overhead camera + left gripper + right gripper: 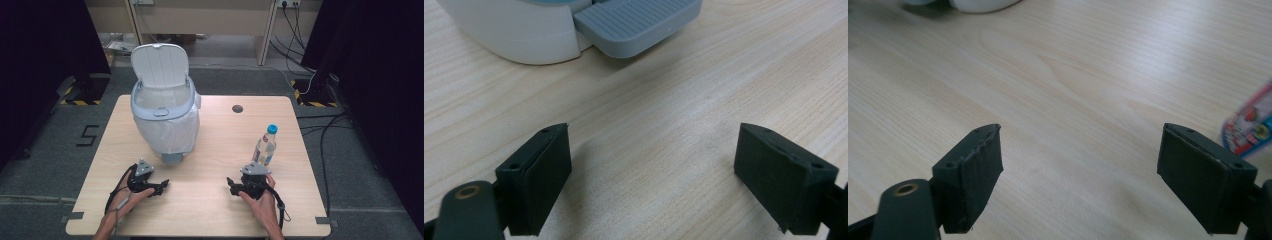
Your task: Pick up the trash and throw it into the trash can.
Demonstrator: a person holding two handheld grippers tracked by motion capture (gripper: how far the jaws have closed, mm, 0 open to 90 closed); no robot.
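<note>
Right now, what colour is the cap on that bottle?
Blue. The cap tops the bottle, clearest in the high view.

Pedal bin, white, lid up, far-left bench. Bottle, blue cap, upright, right side, well apart.

A light wooden table with a small round hole near its far edge carries a white pedal bin, lid up, at far left, and an upright plastic bottle at right, well apart.
</note>
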